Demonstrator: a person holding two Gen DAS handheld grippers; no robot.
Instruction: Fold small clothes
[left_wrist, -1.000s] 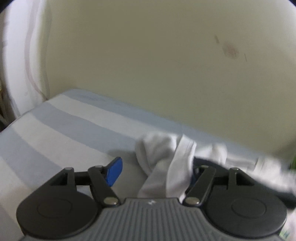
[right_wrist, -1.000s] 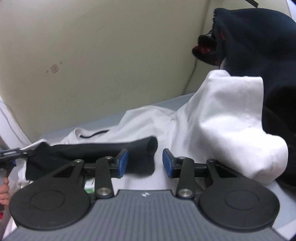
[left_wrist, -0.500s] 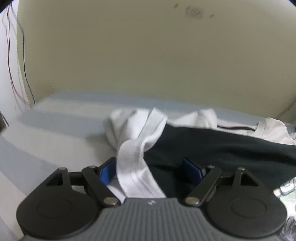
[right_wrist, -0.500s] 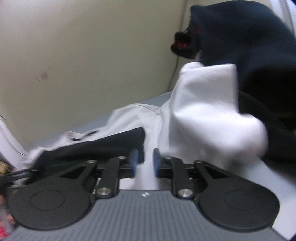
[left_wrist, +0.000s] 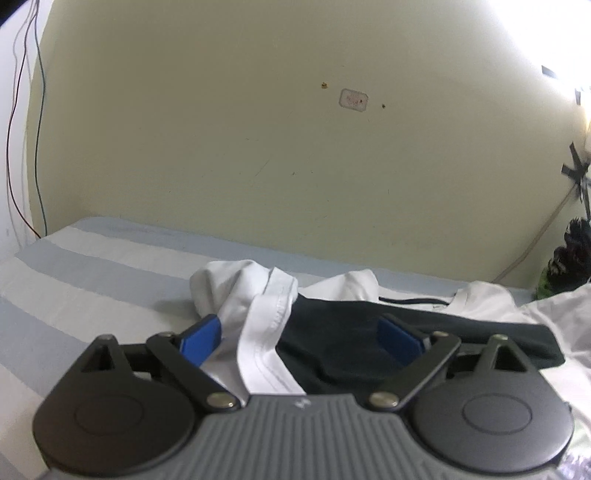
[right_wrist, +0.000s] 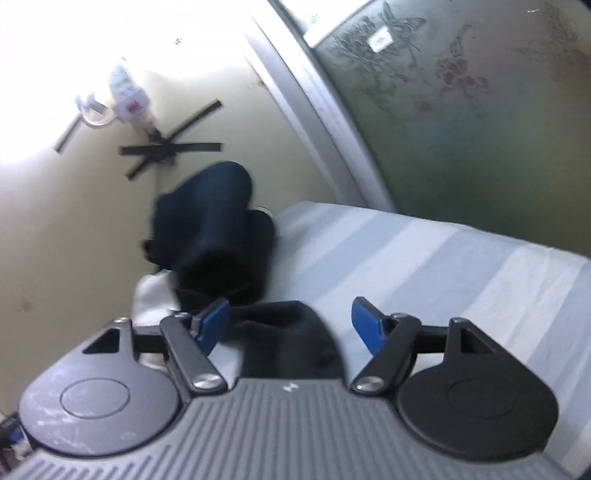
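Both tongs are spreading apart: left tongs (left_wrist: 301, 338) over white garment (left_wrist: 258, 332) and dark cloth (left_wrist: 369, 332), right tongs (right_wrist: 288, 326) over black sock (right_wrist: 291, 336), unclamped.

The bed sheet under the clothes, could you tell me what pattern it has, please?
The bed sheet has broad light-blue and white stripes, clearest in the right wrist view.

A pale yellow-cream wall (left_wrist: 258, 155) stood behind a bed covered in a sheet (left_wrist: 74, 273) striped in light blue and white. A small sticker (left_wrist: 353, 99) and a few marks dotted the wall, and thin wires (left_wrist: 35, 122) hung down at the far left. Black tape strips (right_wrist: 173, 147) crossed on the wall beneath strong glare. To the right, a grey frame (right_wrist: 317, 107) edged a frosted glass panel (right_wrist: 461, 118) etched with flowers and butterflies.
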